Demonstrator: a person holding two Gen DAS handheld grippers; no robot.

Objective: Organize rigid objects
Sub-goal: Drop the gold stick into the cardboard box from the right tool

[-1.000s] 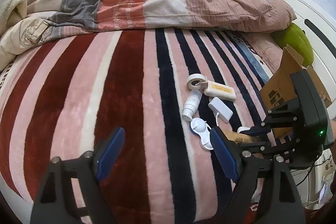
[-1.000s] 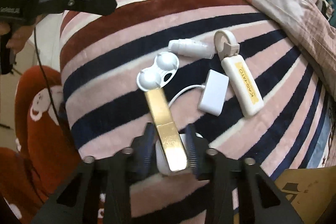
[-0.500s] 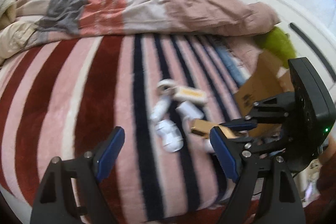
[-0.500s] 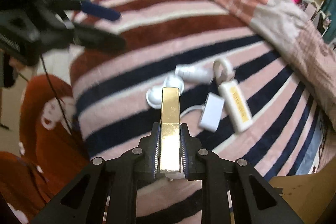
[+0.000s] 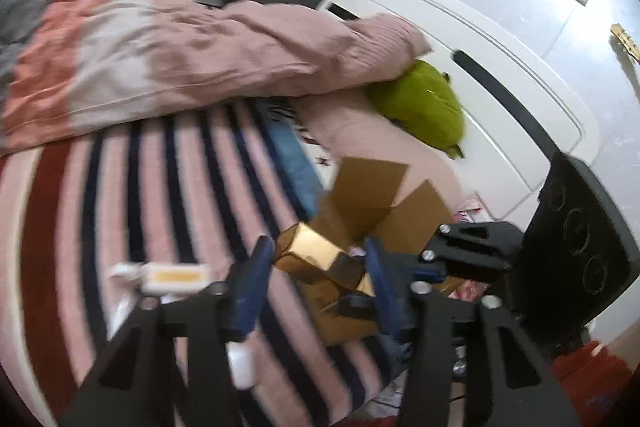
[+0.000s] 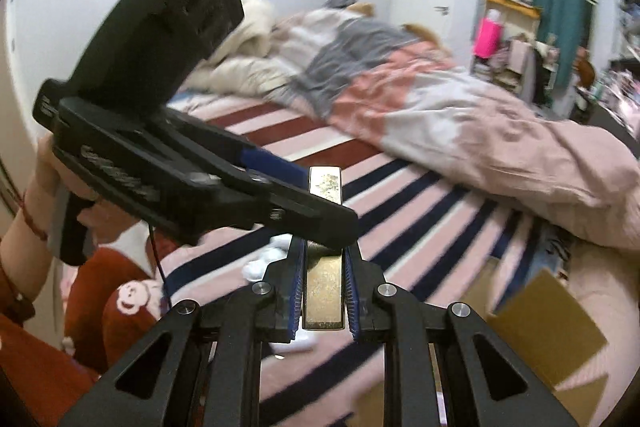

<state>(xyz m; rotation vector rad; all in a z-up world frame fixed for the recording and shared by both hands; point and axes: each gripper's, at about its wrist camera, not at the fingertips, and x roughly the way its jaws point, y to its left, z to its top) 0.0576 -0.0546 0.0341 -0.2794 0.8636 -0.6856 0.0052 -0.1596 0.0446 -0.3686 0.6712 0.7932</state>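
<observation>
Gold box (image 6: 325, 267) sits tight between the blue pads of the right tool (image 6: 323, 291), which is squeezed shut on its near end, so the long shiny box sticks out toward 12 o'clock, up in the air above the striped bed (image 6: 420, 211). The left tool (image 5: 316, 291) is closing its jaws around the far end of the same gold box; in the left wrist view the box lies between its two blue pads, but the blur hides whether they press on it yet. The open cardboard box (image 5: 384, 203) waits at about 1 o'clock from the left tool, at the edge of the bed near the green pillow (image 5: 420, 107). I think things could go wrong here. Both tools are on one smooth box, so if they pull different ways it could twist, slip out and drop on the bed or the floor. If the right tool lets go before the left one holds tight, the box falls. A white case with a yellow label (image 5: 176, 277) lies on the bed at 9 o'clock from the left tool, and its writing is too blurry to read. The words on the side of the left tool are blurry too.
</observation>
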